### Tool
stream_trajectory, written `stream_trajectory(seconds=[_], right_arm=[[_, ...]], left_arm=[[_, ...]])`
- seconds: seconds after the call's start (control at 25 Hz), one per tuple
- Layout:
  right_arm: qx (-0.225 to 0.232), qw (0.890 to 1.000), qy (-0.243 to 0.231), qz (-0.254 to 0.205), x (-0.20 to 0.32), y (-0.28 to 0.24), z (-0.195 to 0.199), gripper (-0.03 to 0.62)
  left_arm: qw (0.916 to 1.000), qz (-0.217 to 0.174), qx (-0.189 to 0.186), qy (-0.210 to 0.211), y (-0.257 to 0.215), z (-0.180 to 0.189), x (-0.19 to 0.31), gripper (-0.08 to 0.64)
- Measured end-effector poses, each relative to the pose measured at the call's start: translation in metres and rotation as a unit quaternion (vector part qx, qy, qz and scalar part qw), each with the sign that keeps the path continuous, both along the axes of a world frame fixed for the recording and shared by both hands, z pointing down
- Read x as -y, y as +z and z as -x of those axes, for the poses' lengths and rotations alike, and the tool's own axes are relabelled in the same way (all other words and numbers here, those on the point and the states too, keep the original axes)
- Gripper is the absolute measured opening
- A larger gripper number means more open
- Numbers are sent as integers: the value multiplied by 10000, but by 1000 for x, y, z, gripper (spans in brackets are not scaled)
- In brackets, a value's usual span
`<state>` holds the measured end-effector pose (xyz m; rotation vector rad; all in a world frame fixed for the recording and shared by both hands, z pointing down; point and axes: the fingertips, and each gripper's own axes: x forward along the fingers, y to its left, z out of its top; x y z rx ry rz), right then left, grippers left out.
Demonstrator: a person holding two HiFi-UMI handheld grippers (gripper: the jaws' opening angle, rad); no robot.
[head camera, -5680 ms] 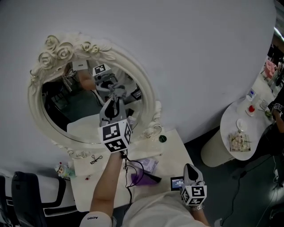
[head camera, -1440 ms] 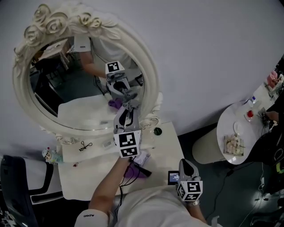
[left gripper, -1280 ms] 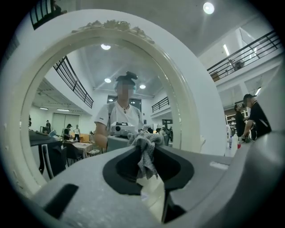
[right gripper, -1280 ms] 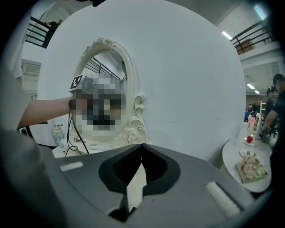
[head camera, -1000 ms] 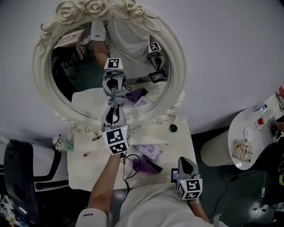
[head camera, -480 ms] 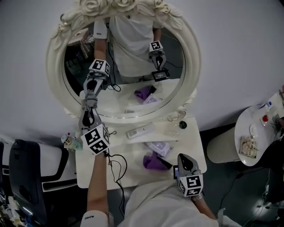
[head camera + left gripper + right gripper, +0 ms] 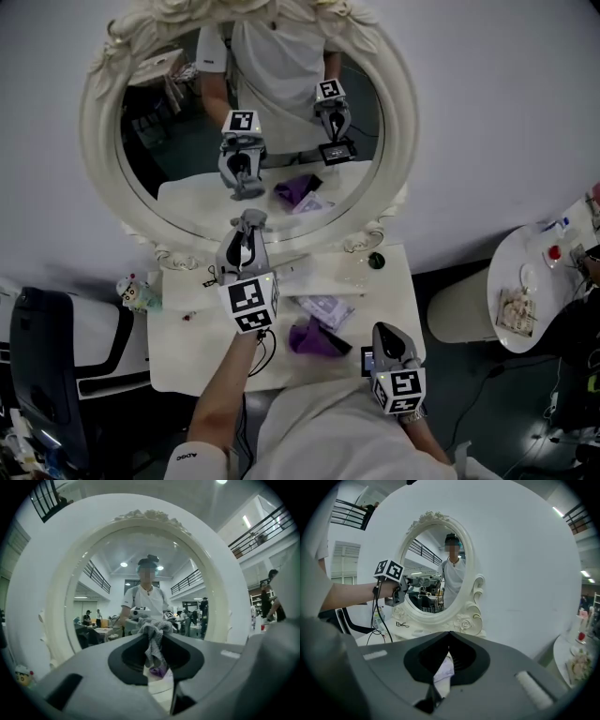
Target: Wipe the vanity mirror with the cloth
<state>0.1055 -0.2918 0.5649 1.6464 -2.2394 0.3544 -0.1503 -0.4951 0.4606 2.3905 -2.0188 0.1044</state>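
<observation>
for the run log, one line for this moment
left gripper: shut on cloth, by mirror lower rim | right gripper: shut, held back | contact: unclear

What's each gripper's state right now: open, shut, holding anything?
Left gripper: shut on the grey cloth.
Right gripper: shut, nothing between its jaws.

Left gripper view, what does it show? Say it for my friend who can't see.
The left hand-held gripper is shut on a crumpled grey cloth, held up in front of a big oval vanity mirror with a cream carved frame. In the glass, a person in a white shirt is reflected.
</observation>
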Motion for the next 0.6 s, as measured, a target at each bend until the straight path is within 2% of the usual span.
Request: stream_trajectory(seconds=[0.16, 0.32, 0.48, 0.6], right_arm=[[-79, 9998, 158, 46, -1, 1, -27, 8], [-149, 9989, 430, 79, -6, 1, -58, 8], [-233, 9975, 647, 139, -11, 3, -80, 8], [-268, 9969, 717, 193, -11, 5, -90, 8]], left_arm=[[9983, 62, -45, 585, 13, -83, 8, 78], [9956, 102, -273, 894, 20, -138, 14, 78], [9949, 103, -352, 942, 26, -158, 24, 78], [9965, 69, -418, 719, 27, -144, 29, 78]])
